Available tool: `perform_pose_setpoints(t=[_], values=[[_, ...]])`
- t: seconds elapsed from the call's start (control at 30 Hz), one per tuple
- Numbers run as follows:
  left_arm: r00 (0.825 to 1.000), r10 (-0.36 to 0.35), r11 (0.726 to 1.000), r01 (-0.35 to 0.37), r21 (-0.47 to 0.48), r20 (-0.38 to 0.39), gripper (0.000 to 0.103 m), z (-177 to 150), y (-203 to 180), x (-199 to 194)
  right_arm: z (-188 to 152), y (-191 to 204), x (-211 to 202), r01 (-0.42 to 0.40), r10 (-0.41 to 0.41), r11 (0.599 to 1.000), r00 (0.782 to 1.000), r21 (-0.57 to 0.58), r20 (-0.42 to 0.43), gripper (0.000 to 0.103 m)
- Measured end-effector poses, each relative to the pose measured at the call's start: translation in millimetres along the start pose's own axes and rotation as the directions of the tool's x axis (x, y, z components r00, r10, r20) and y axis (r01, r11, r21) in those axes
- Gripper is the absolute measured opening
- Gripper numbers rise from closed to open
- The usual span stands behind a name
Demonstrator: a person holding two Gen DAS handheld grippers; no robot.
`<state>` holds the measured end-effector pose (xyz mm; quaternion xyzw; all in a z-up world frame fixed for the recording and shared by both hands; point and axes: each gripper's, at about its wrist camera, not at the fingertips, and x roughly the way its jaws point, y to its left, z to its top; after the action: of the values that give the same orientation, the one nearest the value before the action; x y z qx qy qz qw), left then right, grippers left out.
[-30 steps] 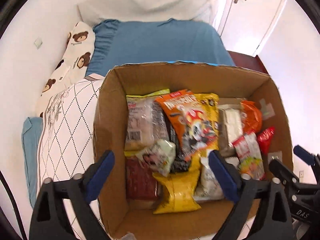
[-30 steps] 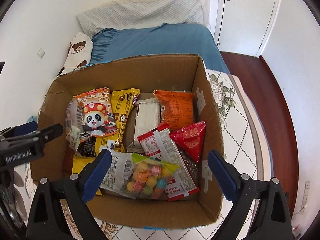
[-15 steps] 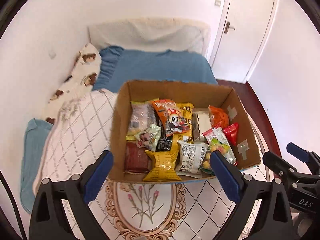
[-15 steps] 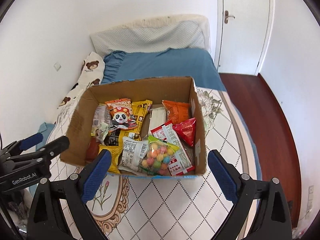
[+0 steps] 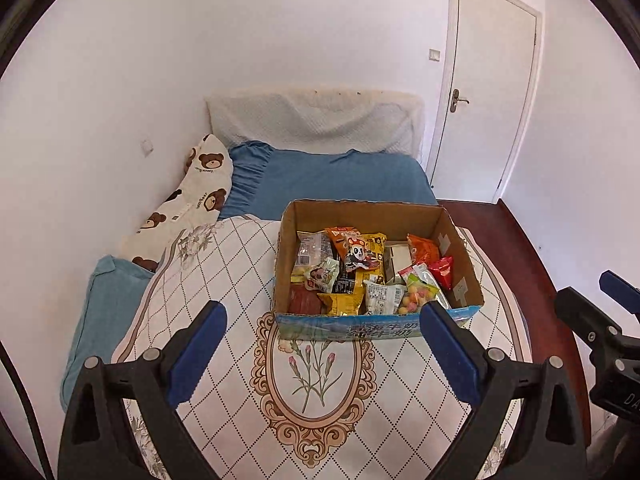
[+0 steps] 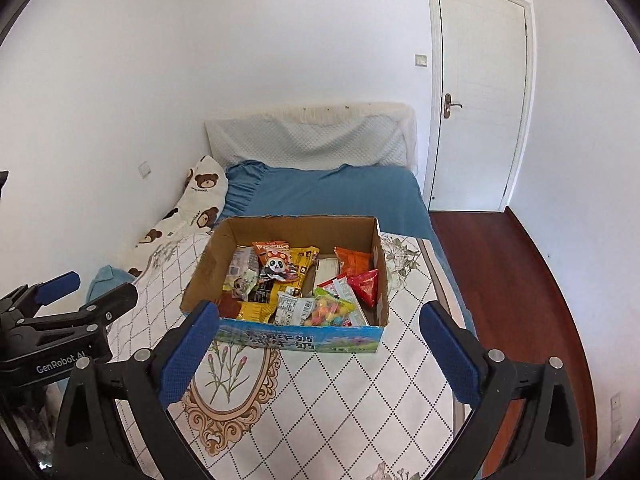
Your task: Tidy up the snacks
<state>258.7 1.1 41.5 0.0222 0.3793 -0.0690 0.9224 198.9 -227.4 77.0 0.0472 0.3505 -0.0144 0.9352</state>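
We see one open cardboard box (image 5: 460,276) on the bed (image 5: 224,264), sitting on a white quilt (image 5: 240,320) with a diamond grid and a flower medallion. From the left tool's camera the box lies at about 1 o'clock, well beyond the tips; from the right tool's camera it lies near 11 o'clock.

The box is full of snacks (image 5: 360,276), lying loose and overlapping. At its 12 o'clock side an orange panda bag (image 6: 276,266) leans on a yellow packet (image 6: 306,258). Toward 2 o'clock sits an orange pouch (image 6: 352,260), and beside it a white carton (image 6: 328,270). At 3 o'clock a red triangular pack (image 6: 366,286) touches the right wall. At 5 o'clock a clear bag of coloured candy balls (image 6: 330,312) rests against the front wall, next to a white wrapper (image 6: 294,306). At 7 o'clock lie a yellow bag (image 5: 342,304) and a dark red one (image 5: 302,300).

The box's front wall is printed blue with white characters.

Our left tool (image 5: 322,352) is spread wide, nothing between its blue pads. Our right tool (image 6: 320,354) is opening, also empty.
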Motion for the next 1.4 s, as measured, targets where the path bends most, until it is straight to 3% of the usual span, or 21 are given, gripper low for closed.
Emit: perform_pose_setpoints(t=[0.3,0.57,0.97,1.4], values=[[0.999,-0.005,1.0,0.004,0.025,0.049,0.099,-11.4,-1.5,-60.0,-4.8,16.3,-72.4,-0.024,0.024,1.0,0.997,-0.006,0.079,0.103],[0.998,-0.019,1.0,0.018,0.024,0.059,0.099,-16.8,-2.6,-71.1,-8.6,16.2,-94.5,0.013,-0.013,1.0,0.993,-0.003,0.114,0.103],[0.997,0.027,0.999,-0.026,-0.02,0.068,0.103,-5.8,-3.6,-25.3,-8.7,2.0,-47.4,0.038,-0.039,0.999,0.995,0.022,0.094,0.103],[0.997,0.067,0.998,-0.067,0.012,0.039,0.103,3.3,-11.6,28.3,-3.1,-16.6,22.4,0.094,-0.096,0.994,0.994,0.051,0.045,0.103]])
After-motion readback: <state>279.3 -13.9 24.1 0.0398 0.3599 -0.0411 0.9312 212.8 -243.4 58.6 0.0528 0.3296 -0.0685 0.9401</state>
